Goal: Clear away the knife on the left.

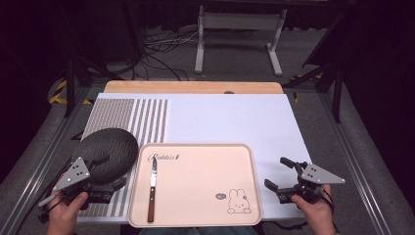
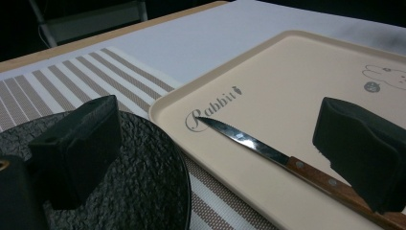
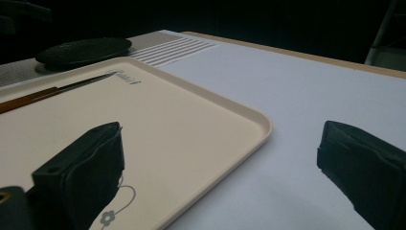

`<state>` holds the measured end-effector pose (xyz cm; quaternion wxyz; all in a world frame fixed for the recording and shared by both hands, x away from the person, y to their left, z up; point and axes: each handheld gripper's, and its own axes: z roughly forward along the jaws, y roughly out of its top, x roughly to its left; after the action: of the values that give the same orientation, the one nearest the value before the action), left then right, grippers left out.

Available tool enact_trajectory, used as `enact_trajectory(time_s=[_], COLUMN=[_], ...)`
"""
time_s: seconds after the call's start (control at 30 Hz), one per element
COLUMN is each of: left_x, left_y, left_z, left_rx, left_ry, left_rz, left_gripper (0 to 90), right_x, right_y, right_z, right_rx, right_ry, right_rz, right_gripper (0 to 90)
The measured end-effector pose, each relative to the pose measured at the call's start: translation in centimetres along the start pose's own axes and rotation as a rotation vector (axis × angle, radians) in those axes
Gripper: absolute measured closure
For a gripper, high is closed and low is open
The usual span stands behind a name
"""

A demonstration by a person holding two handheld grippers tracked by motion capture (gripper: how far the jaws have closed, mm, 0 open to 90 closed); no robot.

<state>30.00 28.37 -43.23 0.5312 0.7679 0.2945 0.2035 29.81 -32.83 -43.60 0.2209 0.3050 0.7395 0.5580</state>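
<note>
Gaping wide, left gripper (image 1: pixel 105 172) hides plate's (image 1: pixel 115 144) near edge; right gripper (image 1: pixel 279 174) likewise wide.

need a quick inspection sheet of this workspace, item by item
surface: white table top with a wooden strip at the far edge; striped mat at the left.
job's things: beige tray with a rabbit print; wooden-handled knife lies flat in its left part, tip pointing away from the person; black textured plate on the mat, left of the tray.
clutter: nothing seen.
grippers: left gripper open, low over the plate's near edge; right gripper open, just right of the tray, holding nothing.
cables: loose cables on the floor beyond the table.
surroundings: white stand frame behind, dark room.
</note>
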Motion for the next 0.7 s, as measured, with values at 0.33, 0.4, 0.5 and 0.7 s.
enact_trajectory(time_s=[0.33, 0.4, 0.5, 0.7], left_x=[0.8, 0.9, 1.2, 1.3], left_y=[-2.3, -2.6, -3.0, -3.2], left_z=[-0.4, -0.4, -0.3, -0.1], left_rx=[-0.014, -0.017, -0.017, -0.018], left_ry=[0.023, 0.028, 0.031, 0.021], left_rz=[-0.036, -0.045, -0.057, -0.073], left_gripper=[3.8, 3.8, 3.8, 3.8], right_x=[0.0, 0.0, -0.1, -0.2], right_y=[-0.2, -0.2, -0.3, -0.6], right_z=[0.0, 0.0, -0.1, -0.1], right_rx=[-0.001, -0.003, -0.003, -0.005], right_ry=[0.001, 0.002, -0.002, -0.01], right_rz=[-0.002, -0.002, -0.001, 0.006], right_gripper=[3.1, 3.1, 3.1, 3.1])
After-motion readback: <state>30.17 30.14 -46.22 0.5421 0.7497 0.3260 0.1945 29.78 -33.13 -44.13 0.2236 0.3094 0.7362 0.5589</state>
